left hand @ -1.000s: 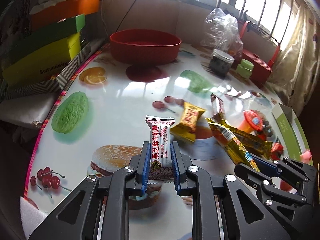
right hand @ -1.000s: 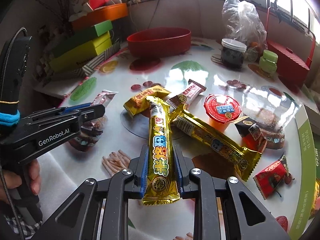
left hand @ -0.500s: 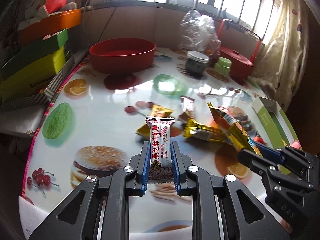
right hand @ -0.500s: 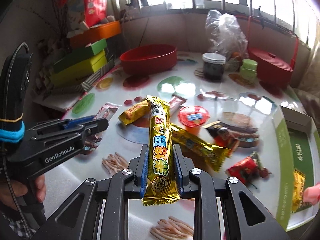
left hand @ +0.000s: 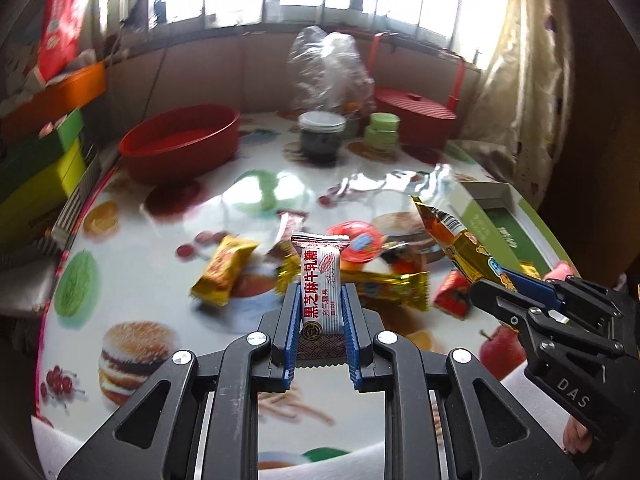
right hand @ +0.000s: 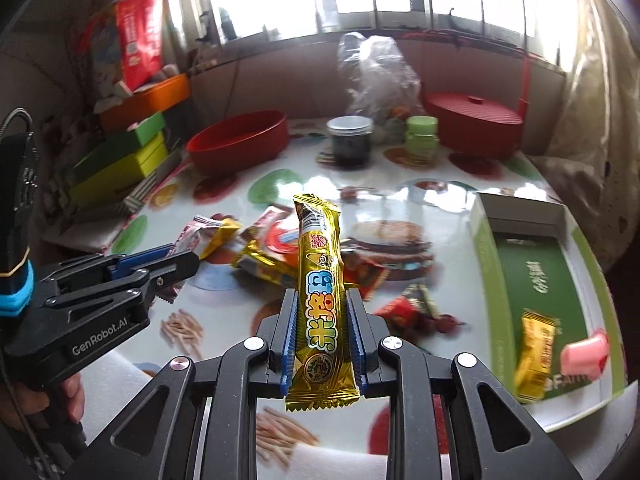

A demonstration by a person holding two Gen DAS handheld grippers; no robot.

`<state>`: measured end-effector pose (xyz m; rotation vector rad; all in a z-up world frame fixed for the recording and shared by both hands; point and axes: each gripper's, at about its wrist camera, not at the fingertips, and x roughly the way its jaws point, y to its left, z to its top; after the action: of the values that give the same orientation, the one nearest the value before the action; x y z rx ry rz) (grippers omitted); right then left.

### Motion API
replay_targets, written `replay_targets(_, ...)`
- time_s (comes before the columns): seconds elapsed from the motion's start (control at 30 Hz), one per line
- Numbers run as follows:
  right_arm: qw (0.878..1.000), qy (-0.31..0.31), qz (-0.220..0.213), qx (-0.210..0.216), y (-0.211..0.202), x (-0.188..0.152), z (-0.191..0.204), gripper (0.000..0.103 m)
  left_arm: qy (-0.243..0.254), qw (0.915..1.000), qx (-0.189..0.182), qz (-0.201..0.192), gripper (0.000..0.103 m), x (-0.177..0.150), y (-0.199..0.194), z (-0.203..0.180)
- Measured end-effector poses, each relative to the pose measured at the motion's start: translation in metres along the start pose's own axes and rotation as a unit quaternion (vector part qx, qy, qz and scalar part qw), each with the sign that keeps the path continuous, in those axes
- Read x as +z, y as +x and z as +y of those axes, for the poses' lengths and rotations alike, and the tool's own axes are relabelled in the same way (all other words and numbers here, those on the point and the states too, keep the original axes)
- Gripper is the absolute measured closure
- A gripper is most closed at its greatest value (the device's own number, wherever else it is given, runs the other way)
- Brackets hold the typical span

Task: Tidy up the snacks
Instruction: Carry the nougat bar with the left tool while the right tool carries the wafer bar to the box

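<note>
My left gripper (left hand: 320,300) is shut on a white sesame nougat bar (left hand: 320,280) and holds it above the table. My right gripper (right hand: 322,300) is shut on a long gold rice bar (right hand: 320,276), also lifted; it shows at the right of the left wrist view (left hand: 456,240). Loose snacks lie mid-table: a yellow packet (left hand: 222,270), a gold bar (left hand: 384,286), an orange jelly cup (left hand: 358,242), a small red packet (left hand: 452,298). A green open box (right hand: 536,280) at the right holds a gold packet (right hand: 536,354) and a pink item (right hand: 586,354).
A red bowl (left hand: 180,146) stands at the back left, beside stacked green, yellow and orange boxes (left hand: 36,168). A dark jar (left hand: 322,136), a green tub (left hand: 384,132), a plastic bag (left hand: 328,68) and a red lidded basket (left hand: 416,116) stand at the back.
Both grippers have risen and swung right with their snacks still held. The green box has come more fully into the right wrist view.
</note>
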<state>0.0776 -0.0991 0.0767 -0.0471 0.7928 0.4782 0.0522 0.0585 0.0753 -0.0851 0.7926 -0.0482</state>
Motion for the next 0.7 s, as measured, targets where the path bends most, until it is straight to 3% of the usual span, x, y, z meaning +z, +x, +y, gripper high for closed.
replay_targets(0.7,0.995,0.065,-0.020,-0.078,-0.037,-0.013,-0.080,0.081,0.063,0.9931,-0.098,0.011,0.082,0.023,0.023,-0.096)
